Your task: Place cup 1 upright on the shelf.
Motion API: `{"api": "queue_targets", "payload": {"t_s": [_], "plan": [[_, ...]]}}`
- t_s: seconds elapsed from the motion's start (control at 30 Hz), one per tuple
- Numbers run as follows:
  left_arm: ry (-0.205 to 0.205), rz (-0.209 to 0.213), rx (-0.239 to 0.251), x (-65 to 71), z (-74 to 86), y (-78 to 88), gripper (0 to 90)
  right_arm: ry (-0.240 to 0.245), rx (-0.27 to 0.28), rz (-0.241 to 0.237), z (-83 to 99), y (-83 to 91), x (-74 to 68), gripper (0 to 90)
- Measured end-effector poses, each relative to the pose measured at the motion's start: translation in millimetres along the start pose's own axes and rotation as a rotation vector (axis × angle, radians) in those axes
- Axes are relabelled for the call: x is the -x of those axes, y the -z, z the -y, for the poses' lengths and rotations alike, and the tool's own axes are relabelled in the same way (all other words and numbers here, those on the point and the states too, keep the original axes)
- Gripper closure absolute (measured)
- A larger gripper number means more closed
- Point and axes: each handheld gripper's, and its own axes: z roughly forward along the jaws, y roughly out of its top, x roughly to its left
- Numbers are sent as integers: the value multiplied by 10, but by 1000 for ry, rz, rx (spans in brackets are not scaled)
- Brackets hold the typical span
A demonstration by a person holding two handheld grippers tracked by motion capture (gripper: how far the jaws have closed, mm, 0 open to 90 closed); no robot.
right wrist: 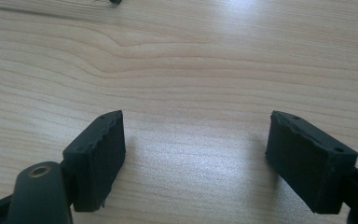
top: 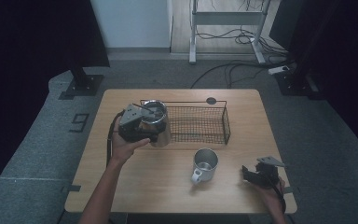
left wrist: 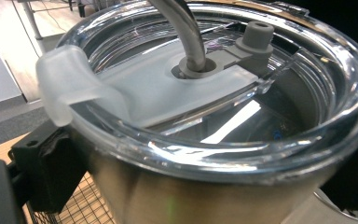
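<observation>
A steel tumbler (top: 161, 126) with a clear lid (left wrist: 205, 93) and a metal straw (left wrist: 186, 32) is held at the left end of the black wire basket (top: 200, 125). My left gripper (top: 137, 125) is shut on the tumbler's body just below the lid, with one black pad (left wrist: 51, 172) on each side. A steel mug (top: 205, 164) with a handle stands upright on the table in front of the basket. My right gripper (top: 260, 175) rests low over the table's front right corner, right of the mug. In the right gripper view its jaws (right wrist: 196, 154) stand apart over bare wood.
The wooden table (top: 135, 186) has a round cable hole (top: 211, 101) at its back edge. Beyond it lie grey carpet, a desk frame (top: 226, 28) and loose cables (top: 242, 70). Dark curtains hang at both sides.
</observation>
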Motion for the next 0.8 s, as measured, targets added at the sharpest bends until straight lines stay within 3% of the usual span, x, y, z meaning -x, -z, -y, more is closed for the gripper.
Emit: {"api": "queue_targets", "payload": {"t_s": [0.8], "plan": [[37, -10, -15, -190, -72, -257, 44, 0, 1, 3, 20, 22, 7, 194]]}}
